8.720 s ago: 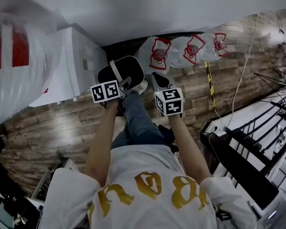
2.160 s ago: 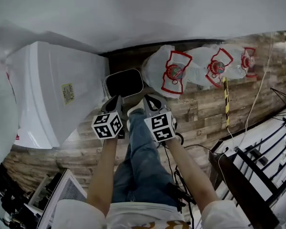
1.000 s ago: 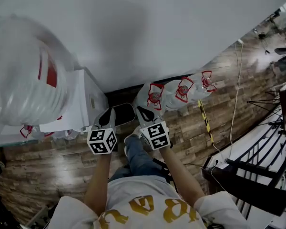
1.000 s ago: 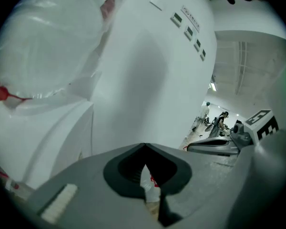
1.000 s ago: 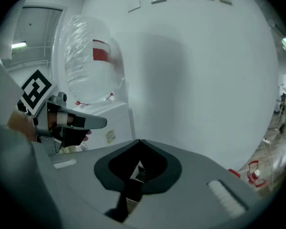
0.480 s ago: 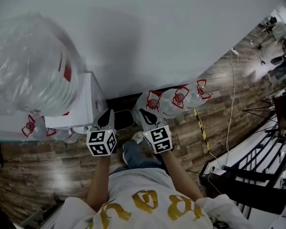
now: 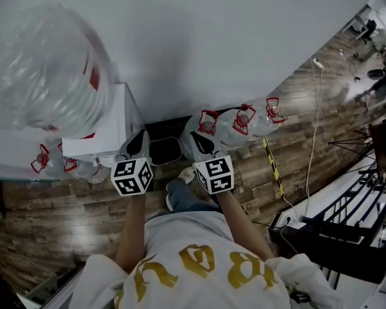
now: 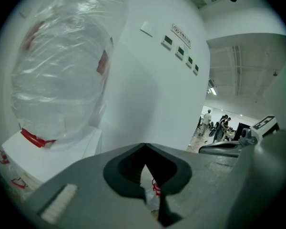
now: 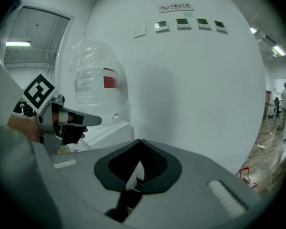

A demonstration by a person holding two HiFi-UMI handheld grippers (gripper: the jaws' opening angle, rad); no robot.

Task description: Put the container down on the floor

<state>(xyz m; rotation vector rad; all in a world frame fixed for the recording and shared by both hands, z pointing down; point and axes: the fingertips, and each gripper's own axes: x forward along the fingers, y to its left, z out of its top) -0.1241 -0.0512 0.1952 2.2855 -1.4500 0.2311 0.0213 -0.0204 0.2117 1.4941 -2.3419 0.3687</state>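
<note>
Our left gripper [image 7: 139, 144] and right gripper [image 7: 197, 145], fingers together on nothing, flank the black rounded pale-rimmed container [image 7: 165, 150], which seems to sit on the wood-plank floor [image 7: 71, 205] just below them.

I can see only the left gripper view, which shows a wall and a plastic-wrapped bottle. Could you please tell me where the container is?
Observer: The head view shows the container standing on the floor at the foot of the wall, beside the white cabinet that carries the wrapped bottle.
Operator: Thank you. What lies on its other side?
Observer: A row of bagged bottles with red markings lies on the floor there.
Operator: And are the right tongs holding anything?
Observer: No. The right gripper view shows the right gripper with its tongs closed tip to tip and nothing between them.
</note>
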